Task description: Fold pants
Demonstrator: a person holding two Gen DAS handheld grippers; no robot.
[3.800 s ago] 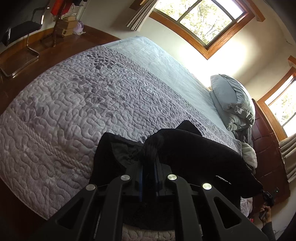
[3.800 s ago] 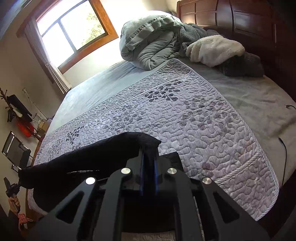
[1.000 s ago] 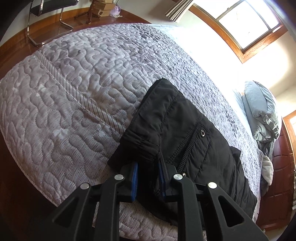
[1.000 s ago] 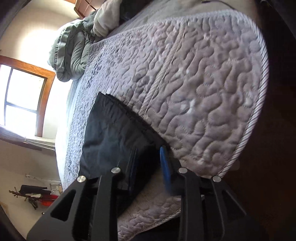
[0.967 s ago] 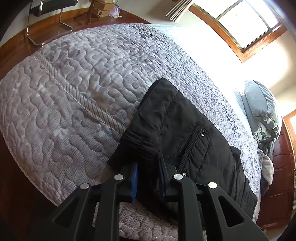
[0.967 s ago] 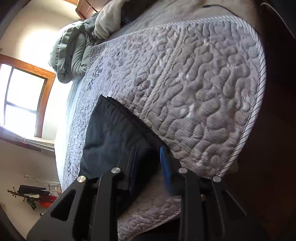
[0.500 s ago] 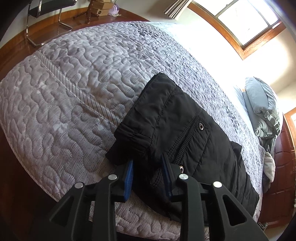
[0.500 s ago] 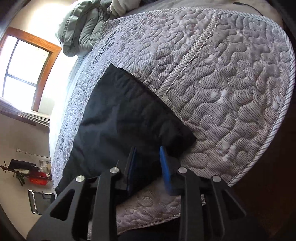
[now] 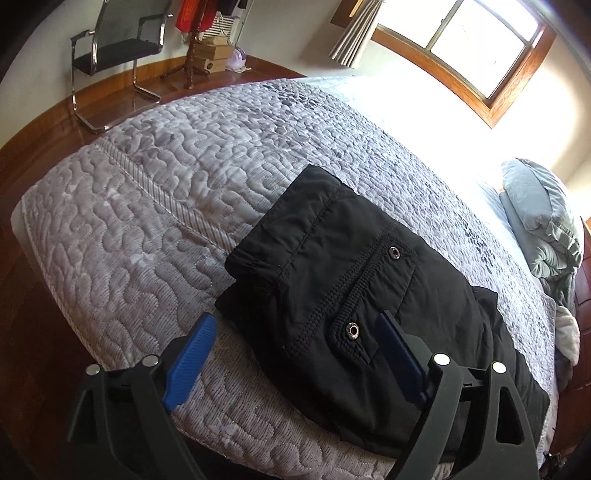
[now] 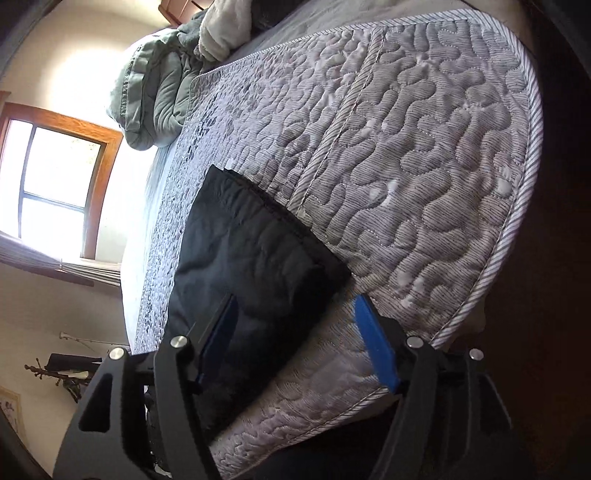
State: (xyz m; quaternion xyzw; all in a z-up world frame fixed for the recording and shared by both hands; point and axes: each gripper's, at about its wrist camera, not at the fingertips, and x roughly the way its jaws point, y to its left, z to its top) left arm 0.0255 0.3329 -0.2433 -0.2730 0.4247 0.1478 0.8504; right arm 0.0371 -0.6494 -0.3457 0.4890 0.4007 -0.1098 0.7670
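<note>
The black pants (image 9: 351,273) lie folded flat on the grey quilted bedspread (image 9: 155,206) near the bed's front edge, waistband and snap pocket toward the left wrist view. My left gripper (image 9: 295,354) is open, its blue pads (image 9: 192,354) wide apart on either side of the waistband corner, holding nothing. In the right wrist view the pants (image 10: 251,258) show as a dark folded panel on the bedspread (image 10: 424,166). My right gripper (image 10: 295,332) is open and empty, straddling the leg-end corner.
A rumpled green duvet (image 9: 543,229) and a white fleece blanket (image 10: 225,29) are piled at the head of the bed. A black chair (image 9: 110,48) and coat stand (image 9: 192,33) stand on the wooden floor beyond the bed. A window (image 10: 55,184) is behind.
Both grippers have opened wide and let go of the pants, which now lie flat on the bedspread. Both have drawn back slightly toward the bed's edge.
</note>
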